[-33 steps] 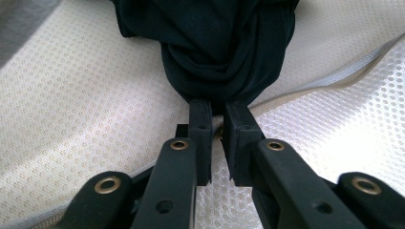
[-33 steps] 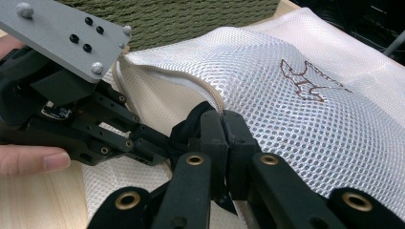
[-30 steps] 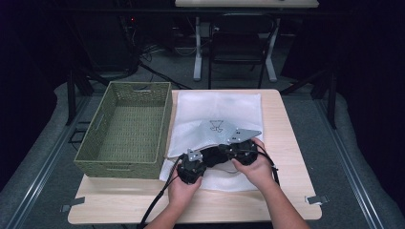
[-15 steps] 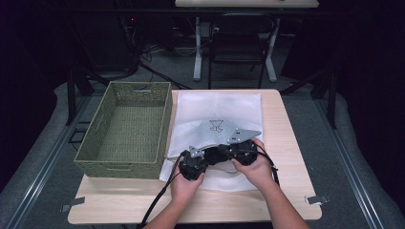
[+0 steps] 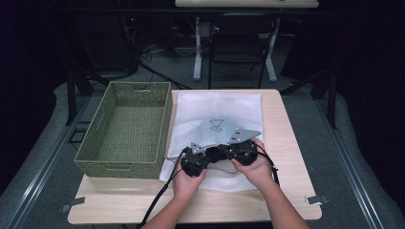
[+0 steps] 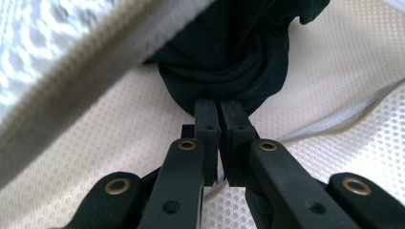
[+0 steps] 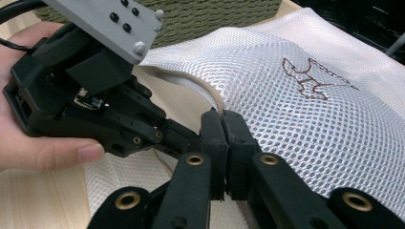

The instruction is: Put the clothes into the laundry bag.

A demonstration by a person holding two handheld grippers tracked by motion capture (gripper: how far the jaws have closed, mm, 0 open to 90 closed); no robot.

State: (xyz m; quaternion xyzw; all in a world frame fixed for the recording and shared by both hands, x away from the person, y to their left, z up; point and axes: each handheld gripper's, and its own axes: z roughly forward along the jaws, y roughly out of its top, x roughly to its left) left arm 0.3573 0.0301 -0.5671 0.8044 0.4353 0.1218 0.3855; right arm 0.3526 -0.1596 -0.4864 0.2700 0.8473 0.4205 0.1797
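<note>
On the bench, both tongs clamped onto a white mesh laundry bag

The mesh laundry bag (image 5: 217, 119) lies flat on the wooden bench (image 5: 286, 143), just right of the green woven basket (image 5: 126, 129), with a small brown logo (image 7: 313, 78) printed on top; the left tongs (image 6: 219, 112) are pinched tight on a bunch of dark cloth (image 6: 234, 52) inside the bag's opening, under the lifted upper layer; the right tongs (image 7: 223, 125) are closed on the bag's trimmed edge (image 7: 210, 95), right beside the other tool; both hands sit close together near the bag's front edge, left hand (image 5: 187, 179), right hand (image 5: 255, 167).
</note>
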